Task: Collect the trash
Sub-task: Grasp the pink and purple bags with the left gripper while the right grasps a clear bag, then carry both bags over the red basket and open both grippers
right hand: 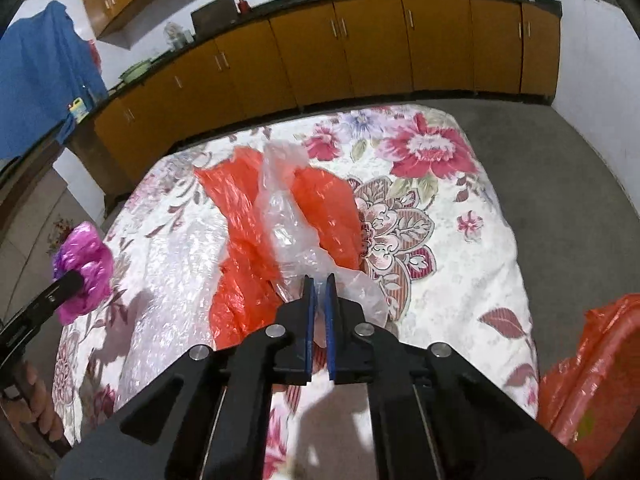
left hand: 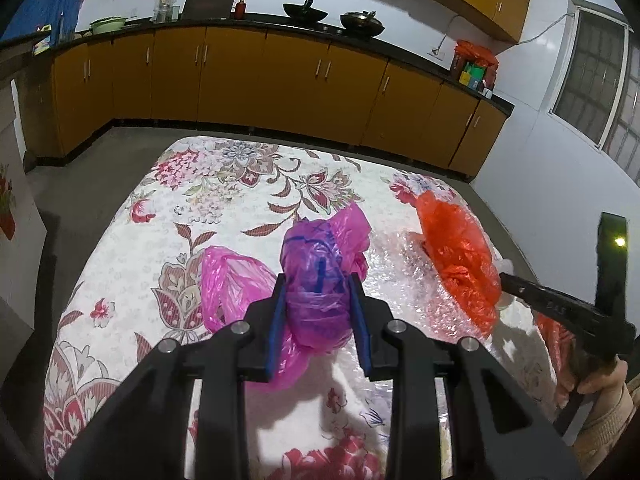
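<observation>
In the left wrist view, the left gripper [left hand: 318, 300] is clenching a wadded pink plastic bag [left hand: 320, 276] between its blue pads, the bundle bulging out in front of the jaws. It is hanging above the floral tablecloth [left hand: 168, 224], and a looser part of the same pink film is trailing down on the cloth's near-left side. Toward the cloth's right edge an orange bag [left hand: 456, 256] is lying crumpled on a sheet of bubble wrap [left hand: 400, 276], with the right gripper [left hand: 516, 286] reaching in beside it.

In the right wrist view, that right gripper [right hand: 319, 292] is pinching a clear plastic bag [right hand: 288, 216] with its jaws drawn almost fully together; only a thin fold seems to be caught, though motion blur is making that hard to confirm. The clear film is draping across the orange bag [right hand: 248, 216] near the middle of the cloth [right hand: 460, 216], with the bubble wrap [right hand: 168, 280] spreading left of it. A second orange bag [right hand: 592, 376] is sitting off the cloth's near-right corner, probably the collecting sack.

For a clean lift, the pinch should be holding several layers, not one slippery edge. Raising slowly would be letting the clear film peel off the orange bag without dragging it along.
</observation>
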Demonstrator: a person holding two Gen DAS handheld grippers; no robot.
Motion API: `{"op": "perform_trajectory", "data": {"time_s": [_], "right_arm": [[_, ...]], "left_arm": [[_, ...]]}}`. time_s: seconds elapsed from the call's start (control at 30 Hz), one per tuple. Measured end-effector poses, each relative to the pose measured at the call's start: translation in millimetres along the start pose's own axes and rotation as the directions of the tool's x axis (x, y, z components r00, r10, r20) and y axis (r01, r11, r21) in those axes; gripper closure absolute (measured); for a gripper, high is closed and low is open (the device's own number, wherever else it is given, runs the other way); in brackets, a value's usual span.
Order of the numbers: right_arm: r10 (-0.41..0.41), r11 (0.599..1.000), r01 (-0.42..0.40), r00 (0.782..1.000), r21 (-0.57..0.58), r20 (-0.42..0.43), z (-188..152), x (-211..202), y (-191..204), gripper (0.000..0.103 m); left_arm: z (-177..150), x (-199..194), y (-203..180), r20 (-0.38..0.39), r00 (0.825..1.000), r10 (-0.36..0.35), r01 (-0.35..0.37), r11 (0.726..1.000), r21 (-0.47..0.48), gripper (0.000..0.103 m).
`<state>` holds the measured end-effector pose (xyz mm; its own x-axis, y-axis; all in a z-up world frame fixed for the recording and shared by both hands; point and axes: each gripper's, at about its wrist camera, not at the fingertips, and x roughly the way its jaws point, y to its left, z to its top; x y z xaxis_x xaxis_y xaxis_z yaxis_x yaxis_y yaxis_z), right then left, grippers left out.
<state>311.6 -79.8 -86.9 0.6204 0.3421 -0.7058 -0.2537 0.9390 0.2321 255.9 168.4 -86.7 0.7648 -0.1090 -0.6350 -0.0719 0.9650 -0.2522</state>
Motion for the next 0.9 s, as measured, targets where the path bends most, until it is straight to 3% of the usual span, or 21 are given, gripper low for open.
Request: {"op": "perform_trajectory", "data": {"time_s": [0.3, 0.6, 0.9], "right_arm": [[0.04, 0.998, -0.044, 0.992, 0.038, 0.116, -3.0, -61.7, -1.1, 0.099], [0.15, 0.987, -0.157, 0.971, 0.022, 0.186, 3.9, -103.1, 17.6, 0.099], [0.068, 0.997, -0.075, 0.963, 0.016, 0.26, -4.9, -143.8, 17.3, 0.099]], "left_arm": [[-0.8, -19.7, -12.5, 0.015, 1.0, -0.017, 0.017, 1.0, 0.015, 0.073], [-0.5, -45.5, -21.5, 0.043, 0.999, -0.023, 0.022, 0.999, 0.023, 0.073], [-0.1, -73.7, -32.3, 0.067, 0.997, -0.048, 0.046, 0.998, 0.036, 0.073]]}}
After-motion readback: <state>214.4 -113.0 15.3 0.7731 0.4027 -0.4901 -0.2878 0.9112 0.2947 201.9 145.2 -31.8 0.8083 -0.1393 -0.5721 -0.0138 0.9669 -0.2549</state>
